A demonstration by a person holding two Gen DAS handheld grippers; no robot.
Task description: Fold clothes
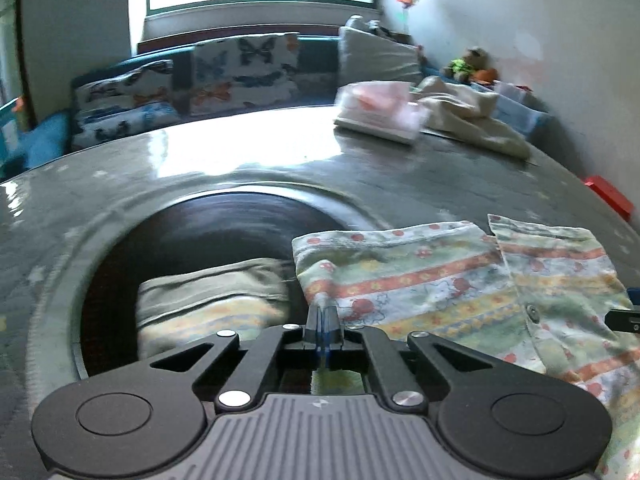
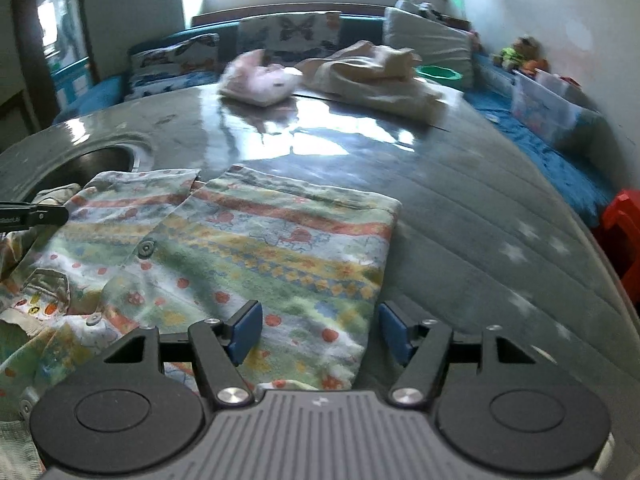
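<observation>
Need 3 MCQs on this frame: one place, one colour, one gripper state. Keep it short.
1. Where does the pink folded garment lie?
A. far side of the table, beside the cream clothes
B. in the round hole in the table
C. on the sofa

2. What colour are the right gripper's finger pads?
A. red
B. blue
C. white

3. How is the left gripper?
A. wide open over bare table
B. out of view
C. shut on the patterned shirt

Key: 1 A, it sits next to the cream clothes on the table; 2 B, both pads show blue; 3 C, fingers meet on the shirt's edge.
</observation>
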